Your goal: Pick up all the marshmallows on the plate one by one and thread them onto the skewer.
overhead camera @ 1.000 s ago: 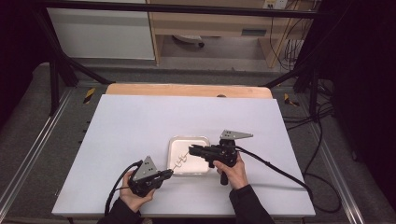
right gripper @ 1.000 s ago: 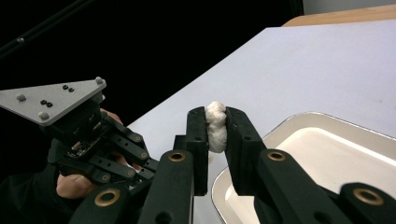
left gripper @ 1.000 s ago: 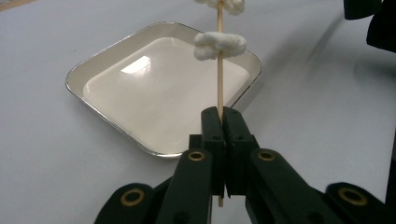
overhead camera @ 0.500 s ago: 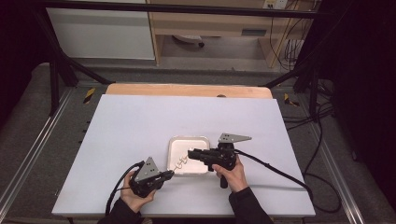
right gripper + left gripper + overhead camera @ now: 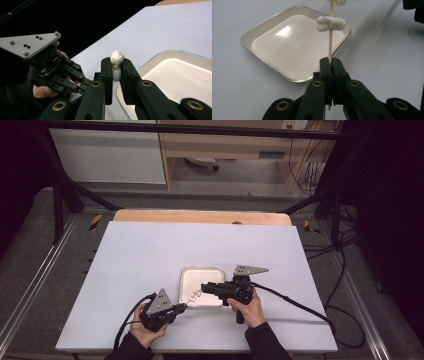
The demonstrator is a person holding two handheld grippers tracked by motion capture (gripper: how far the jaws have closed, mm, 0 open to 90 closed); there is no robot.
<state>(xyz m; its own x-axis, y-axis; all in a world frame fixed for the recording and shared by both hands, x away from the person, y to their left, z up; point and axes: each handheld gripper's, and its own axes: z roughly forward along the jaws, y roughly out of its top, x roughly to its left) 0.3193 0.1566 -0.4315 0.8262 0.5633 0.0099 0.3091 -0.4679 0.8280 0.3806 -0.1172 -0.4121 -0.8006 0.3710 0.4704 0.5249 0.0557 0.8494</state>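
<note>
Forearms in dark sleeves come in over the near edge of the white table (image 5: 150, 250), each hand gripping a black two-jaw tool. Nearest that edge, toward the near left corner, the left gripper (image 5: 183, 306) lies low over the surface. In the left gripper view its jaws (image 5: 331, 65) are clenched together on a thin wooden skewer (image 5: 330, 45), which runs on past them over the tray's near left corner. A white marshmallow (image 5: 331, 23) is threaded on the stick above the tray's rim, and the lower edge of a second white piece (image 5: 338, 2) sits farther along the stick, cut off by the top of that view.

Just beyond and to the right, the right hand (image 5: 247, 306) holds the right gripper (image 5: 204, 288) pointing left across the tray's near edge. In the right gripper view its jaws (image 5: 116, 67) are pressed against both sides of a white marshmallow (image 5: 116, 62), grasping it; the left gripper (image 5: 85, 82) and the hand behind it show farther off at the left of that view. From the high view the white pieces (image 5: 195, 294) sit between the two tools.

The tray (image 5: 202, 271), a shallow square metal dish with a pale inside and a shiny rim, rests on the near half of the table, about midway between its left and right edges.

A wooden strip (image 5: 200, 216) lines the table's far edge.
</note>
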